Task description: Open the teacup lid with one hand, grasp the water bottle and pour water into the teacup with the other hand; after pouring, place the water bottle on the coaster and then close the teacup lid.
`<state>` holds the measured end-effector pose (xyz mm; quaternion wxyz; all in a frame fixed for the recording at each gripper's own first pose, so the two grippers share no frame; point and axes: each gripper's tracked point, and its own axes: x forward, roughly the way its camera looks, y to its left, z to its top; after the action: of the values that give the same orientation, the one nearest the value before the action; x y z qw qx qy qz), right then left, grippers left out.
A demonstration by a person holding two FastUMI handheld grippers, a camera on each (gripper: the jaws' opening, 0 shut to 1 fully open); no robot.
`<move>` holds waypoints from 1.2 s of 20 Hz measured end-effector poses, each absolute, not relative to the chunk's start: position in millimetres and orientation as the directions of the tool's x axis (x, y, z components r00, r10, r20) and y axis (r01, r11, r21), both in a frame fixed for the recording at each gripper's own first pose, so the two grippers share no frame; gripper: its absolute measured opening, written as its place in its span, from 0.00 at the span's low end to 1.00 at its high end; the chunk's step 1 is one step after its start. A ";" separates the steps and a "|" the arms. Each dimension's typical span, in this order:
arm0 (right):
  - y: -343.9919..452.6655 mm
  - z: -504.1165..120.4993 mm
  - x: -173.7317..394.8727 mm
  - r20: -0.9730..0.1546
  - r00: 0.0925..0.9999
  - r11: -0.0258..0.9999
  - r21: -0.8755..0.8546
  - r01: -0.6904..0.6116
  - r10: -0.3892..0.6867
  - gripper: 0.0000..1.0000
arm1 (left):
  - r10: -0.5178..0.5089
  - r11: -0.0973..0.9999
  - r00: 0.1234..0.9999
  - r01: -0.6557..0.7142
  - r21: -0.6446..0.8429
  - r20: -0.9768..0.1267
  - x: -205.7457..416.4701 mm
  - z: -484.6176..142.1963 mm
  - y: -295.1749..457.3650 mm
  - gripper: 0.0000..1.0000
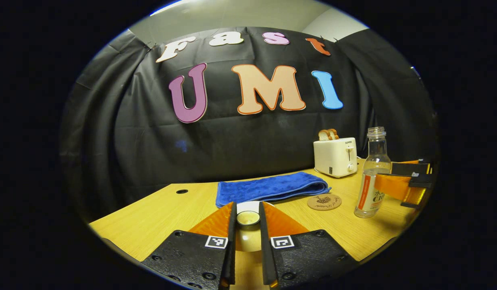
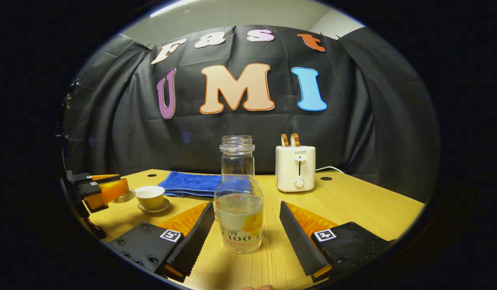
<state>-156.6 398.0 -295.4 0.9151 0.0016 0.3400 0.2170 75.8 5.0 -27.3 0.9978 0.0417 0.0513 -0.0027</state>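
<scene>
Table [image 2: 365, 209] bare around water bottle [image 2: 238, 209], right claw [image 2: 246, 225] wide.

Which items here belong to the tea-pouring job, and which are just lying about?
Job items:
- lid, held in the left tongs
- teacup on its saucer
- water bottle, standing between the open right tongs
- coaster

Lying about:
- toaster with toast
- blue towel

white plastic toaster [image 2: 295, 168] with two toast slices [image 2: 290, 139], 1 o'clock on the wooden table [image 2: 365, 205] | folded blue towel [image 2: 190, 183] at 11
</scene>
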 end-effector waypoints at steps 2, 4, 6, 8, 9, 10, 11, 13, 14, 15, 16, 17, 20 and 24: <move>401.6 -299.3 -151.7 -0.621 0.676 0.906 0.150 -0.395 0.397 1.00 | 0.005 0.998 0.995 0.002 0.070 -0.101 67.9 -26.7 8.1 0.24; 404.5 -302.1 -145.1 -0.615 0.683 0.908 0.149 -0.391 0.394 1.00 | 0.007 0.998 0.995 -0.001 0.060 -0.101 61.5 -27.1 9.4 0.24; 407.7 -304.5 -140.1 -0.608 0.690 0.910 0.146 -0.389 0.393 1.00 | 0.005 0.998 0.995 0.001 0.057 -0.100 55.5 -25.7 10.2 0.24; 413.0 -304.3 -135.7 -0.586 0.703 0.907 0.150 -0.394 0.402 1.00 | 0.006 0.999 0.995 -0.002 0.045 -0.101 52.5 -24.8 12.0 0.24; 414.2 -303.5 -132.3 -0.576 0.714 0.909 0.144 -0.390 0.398 1.00 | 0.009 0.999 0.995 -0.006 0.036 -0.098 51.2 -25.6 15.0 0.24; 416.3 -304.8 -132.0 -0.571 0.714 0.907 0.153 -0.393 0.405 1.00 | 0.015 1.000 0.995 -0.013 0.023 -0.099 49.0 -25.5 18.2 0.24; 414.4 -305.9 -132.9 -0.581 0.714 0.912 0.140 -0.386 0.392 0.94 | 0.023 1.000 0.995 -0.023 0.009 -0.098 47.7 -25.6 21.9 0.24; 416.1 -307.8 -130.2 -0.580 0.718 0.915 0.136 -0.379 0.383 0.82 | 0.034 0.999 0.995 -0.035 -0.006 -0.099 45.8 -25.3 25.6 0.26; 417.7 -308.5 -129.9 -0.581 0.718 0.916 0.136 -0.378 0.383 0.82 | 0.036 0.999 0.995 -0.037 -0.005 -0.097 45.2 -25.8 26.8 0.24; 419.6 -308.9 -129.2 -0.579 0.719 0.915 0.137 -0.380 0.386 0.80 | 0.034 0.999 0.995 -0.035 -0.004 -0.098 44.5 -25.4 27.0 0.24; 421.4 -308.3 -129.9 -0.581 0.715 0.913 0.138 -0.384 0.389 0.78 | 0.034 0.999 0.995 -0.035 -0.004 -0.096 44.3 -25.6 27.4 0.24; 422.2 -308.4 -130.1 -0.582 0.716 0.914 0.135 -0.383 0.386 0.78 | 0.032 0.999 0.995 -0.032 -0.004 -0.097 44.0 -25.5 27.9 0.24; 433.0 -307.0 -131.8 -0.580 0.718 0.910 0.110 -0.401 0.386 0.78 | 0.032 0.999 0.995 -0.033 -0.004 -0.098 42.4 -26.1 31.9 0.24; 458.9 -306.1 -135.6 -0.573 0.712 0.887 0.056 -0.459 0.405 0.78 | 0.060 0.998 0.993 -0.060 0.001 -0.098 36.7 -26.2 51.8 0.24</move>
<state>-135.6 458.9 -306.1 0.9241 -0.0452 0.2987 0.2339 36.7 51.8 -26.2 0.9983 -0.0012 0.0492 0.0300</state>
